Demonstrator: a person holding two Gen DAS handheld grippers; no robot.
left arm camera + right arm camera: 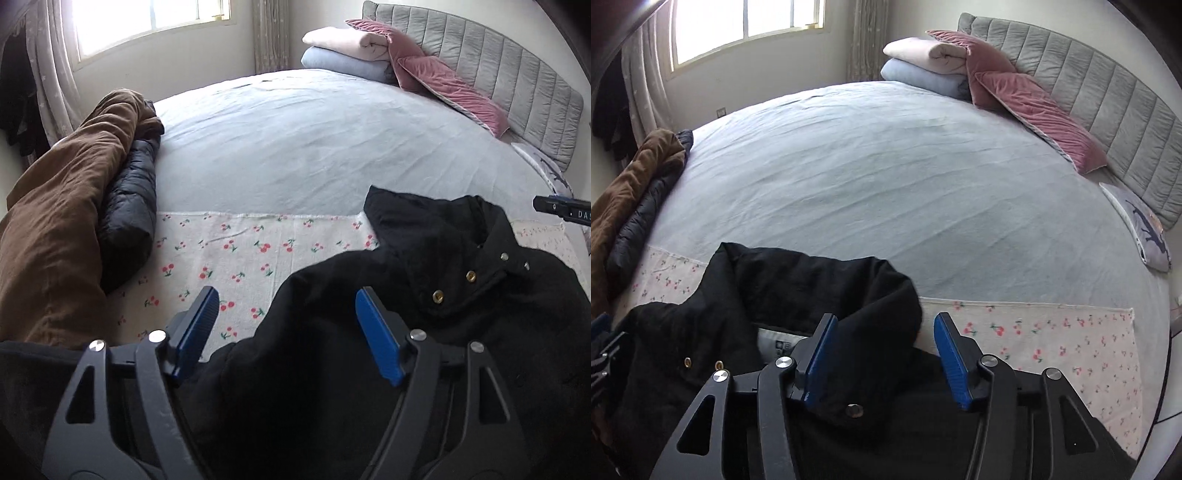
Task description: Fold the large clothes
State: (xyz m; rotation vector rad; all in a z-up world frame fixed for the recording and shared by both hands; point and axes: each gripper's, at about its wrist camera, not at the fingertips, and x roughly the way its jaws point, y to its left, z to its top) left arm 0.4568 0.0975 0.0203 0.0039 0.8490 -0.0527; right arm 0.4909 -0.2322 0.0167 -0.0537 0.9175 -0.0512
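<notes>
A black jacket with brass snaps lies on the cherry-print cloth at the near edge of the bed. Its collar points toward the headboard. My left gripper is open, hovering over the jacket's left shoulder and sleeve, holding nothing. In the right wrist view the jacket shows its collar and white label. My right gripper is open above the collar's right side, empty. The tip of the right gripper shows in the left wrist view.
A brown garment and a dark puffer jacket lie rolled on the bed's left edge. Folded blankets, pink pillows and a grey headboard are at the far end. The pale blue sheet spans the middle.
</notes>
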